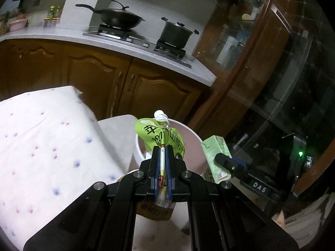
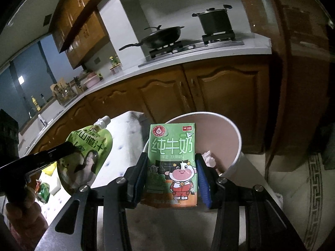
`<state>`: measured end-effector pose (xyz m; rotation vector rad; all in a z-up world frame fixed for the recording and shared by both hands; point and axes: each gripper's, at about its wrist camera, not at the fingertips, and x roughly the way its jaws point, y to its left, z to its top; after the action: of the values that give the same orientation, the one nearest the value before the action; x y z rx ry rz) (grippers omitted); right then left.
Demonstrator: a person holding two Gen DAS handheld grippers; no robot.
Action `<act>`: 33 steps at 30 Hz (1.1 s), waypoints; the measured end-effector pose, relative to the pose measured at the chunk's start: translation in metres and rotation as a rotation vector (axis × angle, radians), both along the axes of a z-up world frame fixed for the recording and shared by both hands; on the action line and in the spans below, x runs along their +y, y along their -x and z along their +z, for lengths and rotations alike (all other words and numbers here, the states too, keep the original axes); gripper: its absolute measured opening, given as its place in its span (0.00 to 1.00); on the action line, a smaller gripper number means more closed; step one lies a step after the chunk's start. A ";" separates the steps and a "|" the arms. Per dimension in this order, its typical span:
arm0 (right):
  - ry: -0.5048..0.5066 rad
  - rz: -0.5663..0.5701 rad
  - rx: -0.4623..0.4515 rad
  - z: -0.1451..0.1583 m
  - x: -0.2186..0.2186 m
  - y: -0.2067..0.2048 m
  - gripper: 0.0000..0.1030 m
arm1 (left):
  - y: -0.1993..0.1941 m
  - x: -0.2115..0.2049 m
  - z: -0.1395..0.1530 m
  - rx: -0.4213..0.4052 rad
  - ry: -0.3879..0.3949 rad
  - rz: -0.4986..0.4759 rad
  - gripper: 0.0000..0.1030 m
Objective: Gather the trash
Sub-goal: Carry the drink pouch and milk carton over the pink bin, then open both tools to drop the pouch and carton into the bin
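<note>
The biggest thing ahead of me is the round white bin with a pinkish-brown inside (image 2: 235, 144), standing on the floor just beside the table under its white cloth dotted pink and blue (image 1: 41, 138). Crumpled pale scraps already lie at its bottom. Both pieces of trash I carry hang near its rim, not yet inside it as far as I can judge.

My right gripper (image 2: 170, 174) is clamped on the flat sides of a green milk carton printed with a cartoon cow (image 2: 172, 156), held upright. My left gripper (image 1: 162, 165) has its jaws pinched almost together on the thin edge of a lime-green spouted juice pouch with a white cap (image 1: 159, 133), spout pointing away from me.

What worries me:
- The bin's mouth is shared by two arms. If I bring both in at once, the grippers could knock together, or the carton could catch the rim and tip the light bin.
- The pouch is gripped on a slim seam only; a swing could twist it loose so it lands on the cloth or floor.
- Letting go too early, short of the rim, drops either piece outside the bin.
</note>
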<state>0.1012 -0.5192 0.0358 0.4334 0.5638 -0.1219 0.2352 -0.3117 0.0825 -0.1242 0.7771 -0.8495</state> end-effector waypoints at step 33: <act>-0.080 -0.059 0.051 -0.031 -0.050 -0.036 0.64 | -0.045 -0.080 -0.060 0.076 -0.080 -0.026 0.37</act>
<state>0.1376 -0.5695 0.0044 0.5259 0.6081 -0.1675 0.2800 -0.3915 0.0227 -0.0757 0.8843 -0.8409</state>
